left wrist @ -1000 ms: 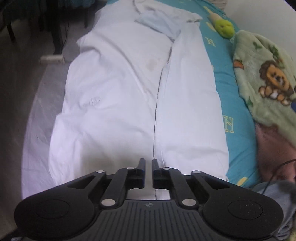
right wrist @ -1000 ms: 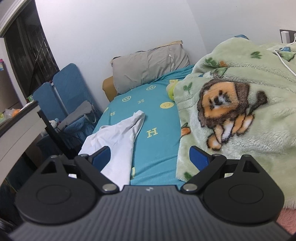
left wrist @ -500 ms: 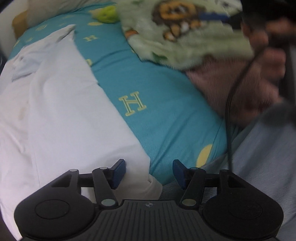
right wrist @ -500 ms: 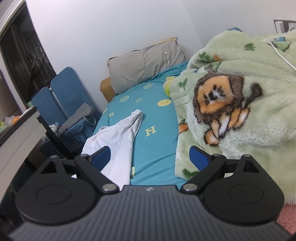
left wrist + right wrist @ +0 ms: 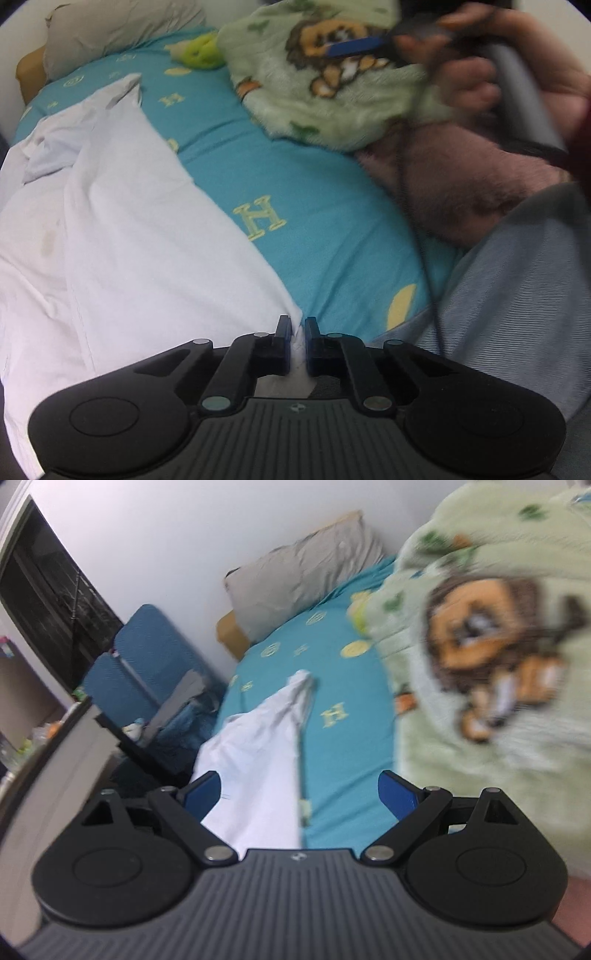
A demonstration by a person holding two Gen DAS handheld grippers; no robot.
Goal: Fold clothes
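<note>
On the bed [image 5: 332, 229], covered by a turquoise sheet with yellow letters, a white shirt [image 5: 140, 229] lies spread along the side nearest the room, its collar end toward the grey pillow [image 5: 118, 33]. A green lion blanket [image 5: 332, 85] is heaped on the far side, with a pink blanket [image 5: 461, 184] under it.

The step in hand, I judge, is to take the near corner of the shirt so it can be folded over. To do this well, the pinch should catch the hem itself and not the sheet below, and the second corner should be taken at the same level, so that the fold line comes straight.

The left gripper [image 5: 295, 328] is at the shirt's bottom corner; its fingers are closing, almost together, with white cloth between them. The right gripper [image 5: 301, 790] hangs above the bed with its fingers wide apart and holds nothing; the shirt is only seen beyond them. In the left view a hand [image 5: 509, 70] grips the right gripper's handle.
</note>
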